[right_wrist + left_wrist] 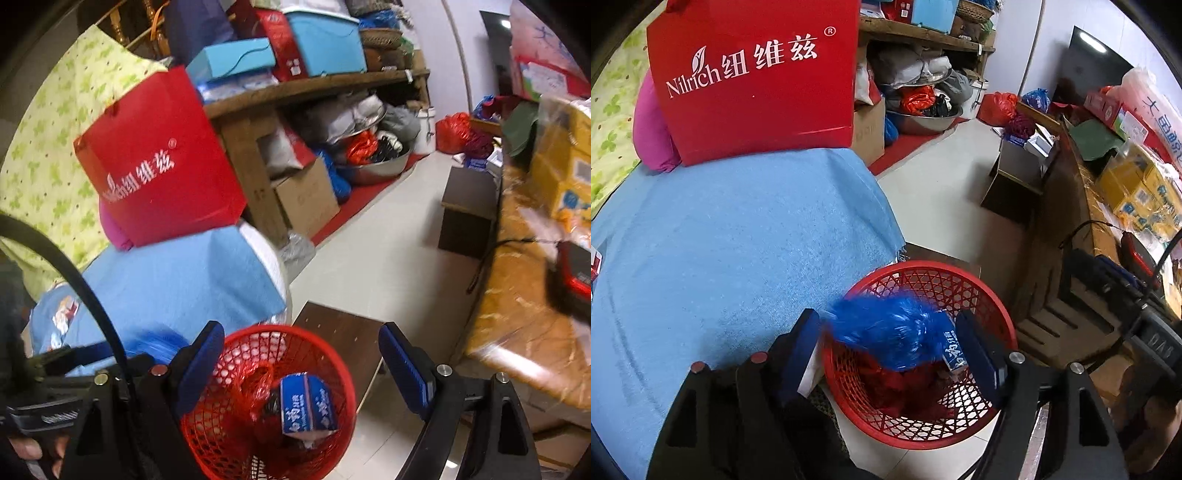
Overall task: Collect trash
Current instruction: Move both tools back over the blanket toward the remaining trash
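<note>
A red mesh basket point(923, 267) stands on the floor beside a blue-covered surface. My left gripper point(891, 338) hangs over it, jaws apart. Between them is a crumpled blue plastic bag point(886, 332), blurred, and neither pad presses on it. Inside the basket lie a blue-and-white carton point(955, 354) and red wrapping. In the right wrist view my right gripper point(303, 350) is held open above the same basket point(258, 332) with nothing between its fingers. Below it are the carton point(308, 406) and a red net bag point(255, 387).
A red paper bag point(753, 81) stands on the blue cloth point(720, 240) at the left. A dark low stool point(343, 332) sits behind the basket. A wooden table point(517, 295) with boxes runs along the right. Cluttered shelves point(314, 85) fill the back, across pale floor tiles point(369, 240).
</note>
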`<control>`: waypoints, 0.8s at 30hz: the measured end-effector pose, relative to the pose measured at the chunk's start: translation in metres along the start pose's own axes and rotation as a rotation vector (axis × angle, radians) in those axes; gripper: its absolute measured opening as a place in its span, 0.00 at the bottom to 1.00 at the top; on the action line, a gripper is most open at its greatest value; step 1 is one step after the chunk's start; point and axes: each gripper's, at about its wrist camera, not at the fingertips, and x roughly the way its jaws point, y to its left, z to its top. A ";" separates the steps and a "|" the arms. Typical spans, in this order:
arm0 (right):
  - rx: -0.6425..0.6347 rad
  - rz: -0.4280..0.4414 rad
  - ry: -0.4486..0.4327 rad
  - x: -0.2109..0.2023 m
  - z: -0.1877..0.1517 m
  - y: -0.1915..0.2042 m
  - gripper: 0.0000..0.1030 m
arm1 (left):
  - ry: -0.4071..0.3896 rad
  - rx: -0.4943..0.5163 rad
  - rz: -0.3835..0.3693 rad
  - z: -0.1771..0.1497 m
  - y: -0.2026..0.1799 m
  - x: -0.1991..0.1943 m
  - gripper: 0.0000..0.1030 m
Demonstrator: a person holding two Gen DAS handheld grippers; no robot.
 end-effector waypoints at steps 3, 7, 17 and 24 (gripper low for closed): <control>0.007 -0.002 -0.007 -0.002 0.004 -0.002 0.85 | -0.034 -0.039 -0.006 0.003 0.014 -0.013 0.75; -0.001 0.017 0.004 0.002 0.007 0.009 0.85 | -0.087 -0.089 0.015 0.006 0.035 -0.031 0.76; -0.117 0.127 0.011 0.014 0.019 0.089 0.85 | -0.191 -0.278 0.145 -0.008 0.139 -0.084 0.77; -0.249 0.249 0.000 0.017 0.024 0.181 0.85 | -0.222 -0.466 0.275 -0.052 0.244 -0.119 0.78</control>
